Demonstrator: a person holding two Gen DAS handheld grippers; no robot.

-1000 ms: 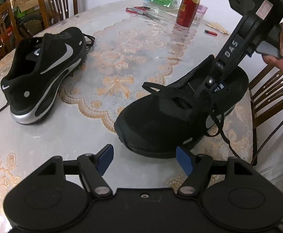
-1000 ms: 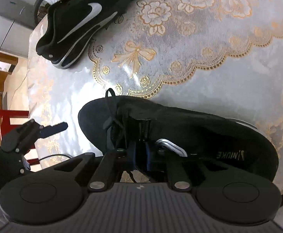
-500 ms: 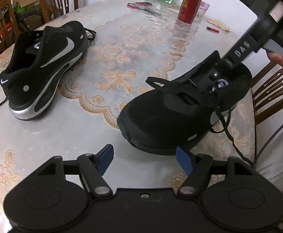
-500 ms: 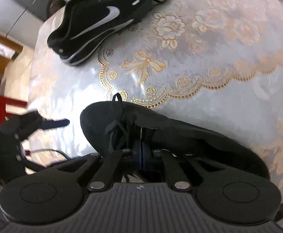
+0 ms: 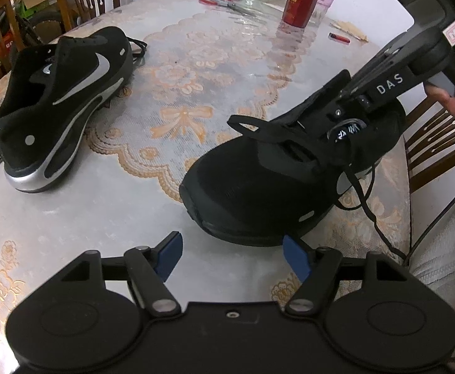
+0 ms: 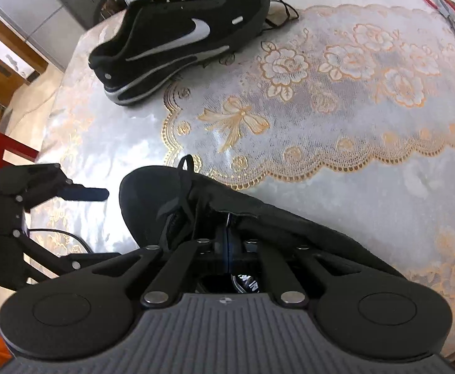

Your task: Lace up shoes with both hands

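Lace-covered table (image 5: pixel 171 205); right tool (image 6: pixel 228 243) closed, tips hidden inside near shoe (image 5: pixel 258 193).

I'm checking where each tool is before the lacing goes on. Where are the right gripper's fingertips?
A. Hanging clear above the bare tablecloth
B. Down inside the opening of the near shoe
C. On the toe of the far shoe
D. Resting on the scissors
B: the right gripper reaches into the near shoe at its tongue, with its pads together; the far shoe lies untouched.
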